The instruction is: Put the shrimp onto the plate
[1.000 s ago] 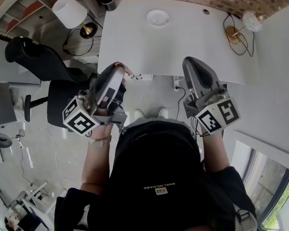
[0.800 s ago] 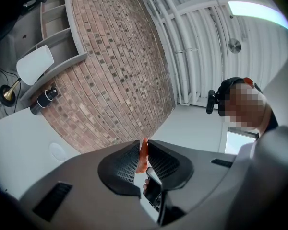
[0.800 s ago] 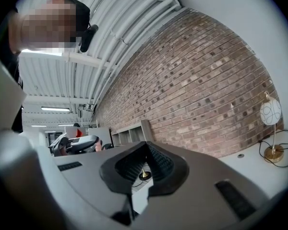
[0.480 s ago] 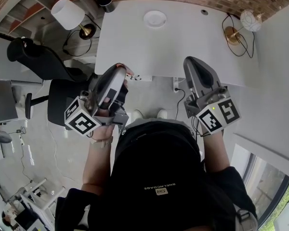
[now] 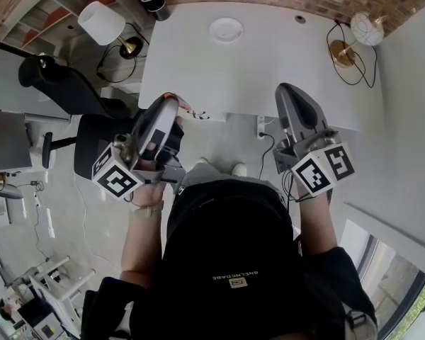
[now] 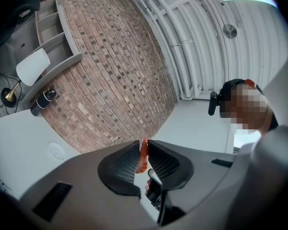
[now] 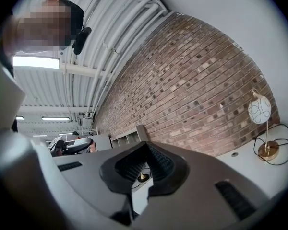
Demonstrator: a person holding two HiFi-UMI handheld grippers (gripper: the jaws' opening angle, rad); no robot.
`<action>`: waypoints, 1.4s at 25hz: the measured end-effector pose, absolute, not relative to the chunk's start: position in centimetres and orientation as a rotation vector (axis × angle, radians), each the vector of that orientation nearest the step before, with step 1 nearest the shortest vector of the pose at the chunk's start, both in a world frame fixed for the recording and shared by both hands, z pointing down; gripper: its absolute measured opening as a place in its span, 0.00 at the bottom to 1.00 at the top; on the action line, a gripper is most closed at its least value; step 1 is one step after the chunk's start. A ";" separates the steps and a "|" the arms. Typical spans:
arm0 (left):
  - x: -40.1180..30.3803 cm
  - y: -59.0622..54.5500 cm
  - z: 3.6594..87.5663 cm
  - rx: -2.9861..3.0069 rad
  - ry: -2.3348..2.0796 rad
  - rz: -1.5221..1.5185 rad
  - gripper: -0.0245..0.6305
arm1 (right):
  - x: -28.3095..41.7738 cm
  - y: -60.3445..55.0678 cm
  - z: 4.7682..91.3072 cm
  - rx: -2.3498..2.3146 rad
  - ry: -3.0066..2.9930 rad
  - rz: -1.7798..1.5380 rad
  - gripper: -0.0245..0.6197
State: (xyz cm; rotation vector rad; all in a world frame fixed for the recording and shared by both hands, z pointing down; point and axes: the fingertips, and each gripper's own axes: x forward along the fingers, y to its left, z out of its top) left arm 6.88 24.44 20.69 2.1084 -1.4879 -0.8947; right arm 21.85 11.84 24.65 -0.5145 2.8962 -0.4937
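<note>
Shrimp (image 6: 143, 158): orange, upright in the left tool, off the table (image 5: 283, 55) and well apart from the plate.
Left gripper (image 6: 144, 147): jaws pinching the shrimp, tip at the table's near edge.
Views: the left gripper view shows the clamped shrimp plainly; the head view gives only a pink sliver at the tip.
Plate (image 5: 225, 29): white, near the table's far edge.
Right gripper (image 7: 145, 150): jaws pressed together, nothing held.
</note>
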 end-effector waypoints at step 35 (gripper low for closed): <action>-1.9 17.1 22.2 2.086 -1.393 -0.944 0.12 | 15.1 5.3 25.3 -0.649 2.914 -0.487 0.04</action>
